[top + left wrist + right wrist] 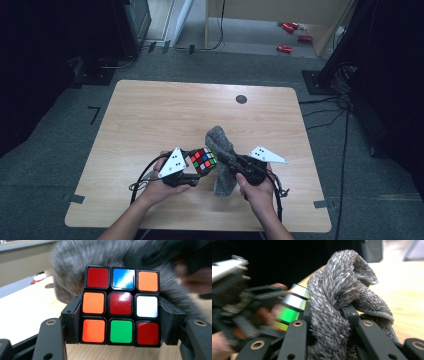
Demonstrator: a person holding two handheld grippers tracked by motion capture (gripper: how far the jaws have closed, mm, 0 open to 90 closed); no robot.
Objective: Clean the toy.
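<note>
1. High view: one puzzle cube (203,160) clamped in the left hand-held gripper (192,167) above the counter (150,115).
2. One grey cloth (221,155) pinched in the right hand-held gripper (227,161), pressed against the cube.
3. Risk, judged: hard wiping could twist the cube loose; the bunched cloth could slip out.

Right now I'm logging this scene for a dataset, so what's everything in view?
puzzle cube: one, multicoloured, clamped in the left gripper above the table's near middle
cloth: one, grey, fuzzy, pinched in the right gripper, against the cube
table: one, light wood
round cap: one, dark, table's far edge
red objects: several, on the floor beyond the table
left gripper: black, shut on the cube
right gripper: black, shut on the cloth
hands: two, holding the grippers
</note>
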